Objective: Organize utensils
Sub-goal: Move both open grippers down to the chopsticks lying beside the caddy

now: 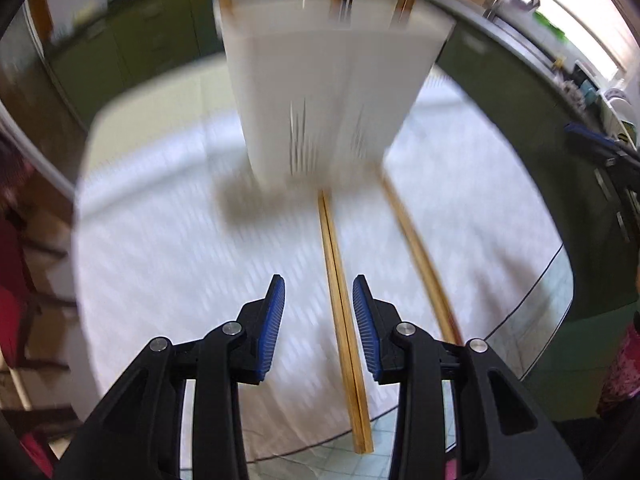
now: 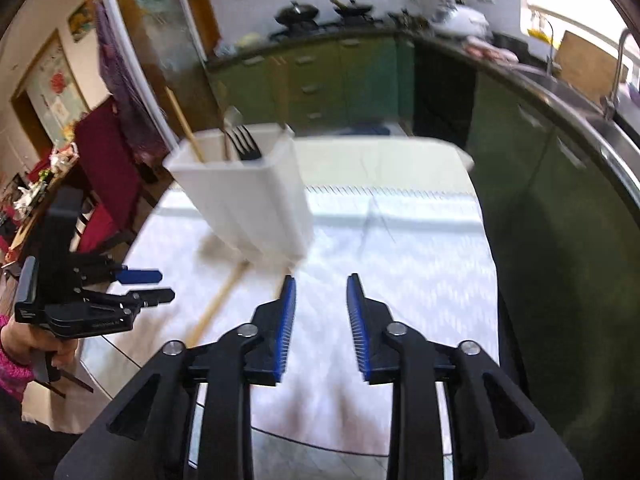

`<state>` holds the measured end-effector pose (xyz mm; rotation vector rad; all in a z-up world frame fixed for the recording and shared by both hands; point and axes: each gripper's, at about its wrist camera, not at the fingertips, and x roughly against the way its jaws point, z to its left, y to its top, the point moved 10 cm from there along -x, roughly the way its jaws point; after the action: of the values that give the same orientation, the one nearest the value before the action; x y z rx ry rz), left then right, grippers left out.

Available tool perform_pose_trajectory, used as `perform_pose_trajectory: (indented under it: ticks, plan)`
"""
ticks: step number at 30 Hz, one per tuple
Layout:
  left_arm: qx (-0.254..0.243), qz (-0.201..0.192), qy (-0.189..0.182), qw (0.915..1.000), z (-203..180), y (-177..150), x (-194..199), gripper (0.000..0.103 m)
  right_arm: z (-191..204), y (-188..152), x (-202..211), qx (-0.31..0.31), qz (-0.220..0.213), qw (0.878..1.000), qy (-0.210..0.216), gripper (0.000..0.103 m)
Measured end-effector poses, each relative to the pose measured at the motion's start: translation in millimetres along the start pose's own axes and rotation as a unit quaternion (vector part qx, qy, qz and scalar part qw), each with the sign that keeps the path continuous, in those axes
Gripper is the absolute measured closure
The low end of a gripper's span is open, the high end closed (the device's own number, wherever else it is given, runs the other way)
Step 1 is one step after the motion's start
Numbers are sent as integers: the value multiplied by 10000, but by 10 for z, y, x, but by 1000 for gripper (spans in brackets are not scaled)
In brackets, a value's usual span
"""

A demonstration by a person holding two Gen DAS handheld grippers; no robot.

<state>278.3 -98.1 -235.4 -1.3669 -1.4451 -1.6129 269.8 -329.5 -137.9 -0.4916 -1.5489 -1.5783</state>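
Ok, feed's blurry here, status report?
Left gripper open over chopstick pair. Right gripper open, empty. White holder upright, fork inside. Nothing in the way.

Holder: the utensil holder (image 1: 336,92) stands on my table (image 1: 160,260), ahead of both my grippers.
In the holder: a fork (image 2: 246,144) and a stick-like handle (image 2: 186,124) stand in it, side by side, the handle to the left.
Chopsticks: one pair of chopsticks (image 1: 344,304) lies flat on the table, running from the holder's foot back toward me; a second stick (image 1: 420,260) lies just to its right.
My left gripper (image 1: 319,320): above the pair, which lies between its fingers.
My right gripper (image 2: 321,320): right of the chopsticks, over bare table.
Behind the table: the kitchen counter (image 2: 520,68).
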Motion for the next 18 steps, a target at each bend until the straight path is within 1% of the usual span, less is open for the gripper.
perform_pose_trajectory:
  ticks: [1, 2, 5, 7, 11, 14, 18]
  plan:
    - [67, 140, -81, 9998, -2, -50, -112, 69, -11, -44, -38, -10, 37, 10000, -10, 75]
    - [90, 199, -87, 9997, 0, -84, -184, 69, -12, -104, -89, -5, 115, 9999, -1, 75]
    - [122, 260, -13, 9996, 18, -108, -342, 69, 9, -221, -200, 17, 249, 9997, 66, 75]
    - [143, 335, 5, 9993, 36, -143, -429, 69, 2, -234, -269, 57, 320, 9994, 109, 75]
    - [139, 418, 85, 9990, 43, -134, -516, 69, 72, -269, -351, 89, 400, 9991, 137, 72]
    - [105, 460, 141, 9988, 47, -128, -545, 69, 110, -273, -417, 99, 452, 9988, 157, 72]
    - [58, 502, 233, 9985, 13, -102, -584, 69, 250, -350, -621, 249, 683, 9973, 127, 72]
